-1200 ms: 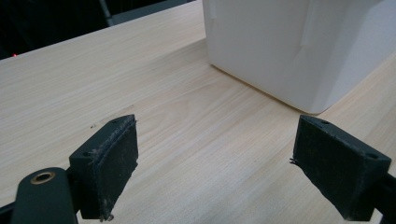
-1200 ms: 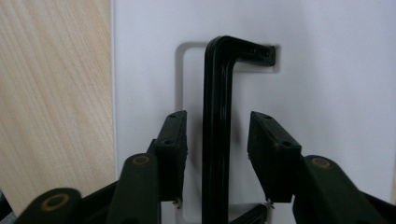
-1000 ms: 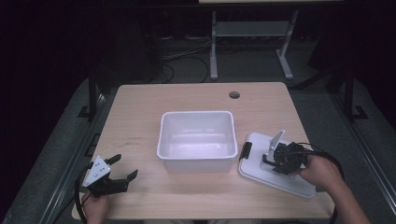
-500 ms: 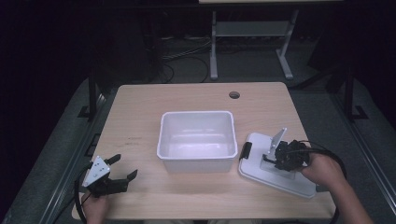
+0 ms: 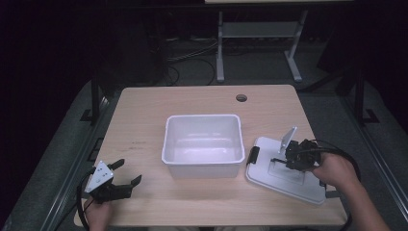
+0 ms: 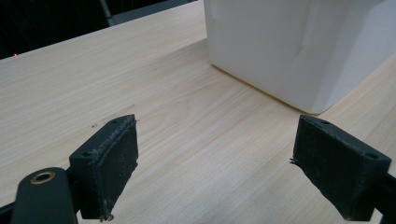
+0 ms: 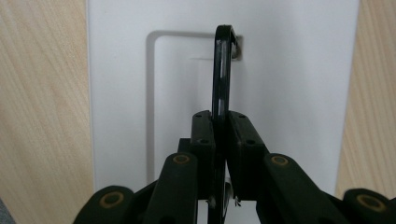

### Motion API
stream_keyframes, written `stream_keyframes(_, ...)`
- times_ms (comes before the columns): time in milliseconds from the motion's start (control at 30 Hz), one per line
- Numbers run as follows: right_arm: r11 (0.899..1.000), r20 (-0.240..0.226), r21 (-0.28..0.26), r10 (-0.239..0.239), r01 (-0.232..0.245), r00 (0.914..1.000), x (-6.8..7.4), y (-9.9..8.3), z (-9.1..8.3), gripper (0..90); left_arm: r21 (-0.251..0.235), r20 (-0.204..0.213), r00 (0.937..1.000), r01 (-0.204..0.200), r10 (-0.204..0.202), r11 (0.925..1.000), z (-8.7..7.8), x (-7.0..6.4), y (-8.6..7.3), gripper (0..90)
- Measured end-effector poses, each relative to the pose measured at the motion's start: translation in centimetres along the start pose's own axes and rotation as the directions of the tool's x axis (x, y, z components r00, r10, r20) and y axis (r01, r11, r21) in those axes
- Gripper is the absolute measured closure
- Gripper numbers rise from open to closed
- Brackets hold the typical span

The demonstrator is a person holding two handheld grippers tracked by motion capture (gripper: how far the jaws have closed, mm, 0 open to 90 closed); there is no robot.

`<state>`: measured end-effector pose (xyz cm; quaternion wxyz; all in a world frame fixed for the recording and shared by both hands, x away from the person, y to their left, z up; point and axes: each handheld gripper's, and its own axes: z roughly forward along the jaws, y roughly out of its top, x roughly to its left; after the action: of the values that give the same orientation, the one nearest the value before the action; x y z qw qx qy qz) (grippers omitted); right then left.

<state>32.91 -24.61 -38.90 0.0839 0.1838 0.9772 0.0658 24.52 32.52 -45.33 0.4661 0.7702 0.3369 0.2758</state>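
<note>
Surface [image 5: 144, 125] of light wood, carrying every item listed. White bin [image 5: 203, 144] at centre, open side up, taken as the landmark. White lid [image 5: 284, 185] flat on the wood, just right of the bin, apart from it, with a black latch [image 5: 253, 155] at the lid edge nearest the bin. Thin black handle [image 7: 222, 65] raised upright over the recessed middle panel of the lid, far end hinged at the panel. Right gripper [image 5: 288, 159] above the lid, right of the bin, held by a hand [image 5: 335, 169]; jaws closed tight on the handle, one pad on each flat side. Left gripper [image 5: 126, 174] low over bare wood, left of the bin and nearer the person, well apart from it; jaws spread wide, nothing between them, a lower corner of the bin ahead in the left gripper view.
</note>
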Motion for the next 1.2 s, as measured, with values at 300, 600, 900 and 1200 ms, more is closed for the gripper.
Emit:
stream_keyframes(300, 1.0, -0.007, 0.015, 0.0, 0.0, 1.0, -0.7, 0.2, 0.0, 82.2, -0.001, -0.001, 1.0, 0.002, -0.002, 1.0, 0.0, 0.0, 0.0, 13.5)
stream_keyframes(600, 1.0, -0.019, 0.021, 0.001, -0.001, 0.9998, -1.4, 0.2, 0.0, 83.6, -0.001, -0.002, 1.0, 0.001, -0.001, 1.0, 0.0, 0.0, 0.0, 13.6)
stream_keyframes(900, 1.0, -0.033, 0.011, -0.001, 0.002, 0.9995, -1.7, 0.1, 0.0, 83.9, 0.0, -0.001, 1.0, 0.001, -0.001, 1.0, 0.0, 0.0, 0.0, 13.6)
stream_keyframes(1200, 1.0, -0.038, 0.01, -0.015, 0.016, 0.9991, -1.8, 0.1, 0.0, 84.3, 0.0, -0.002, 1.0, 0.002, -0.002, 1.0, 0.0, 0.0, 0.0, 13.5)
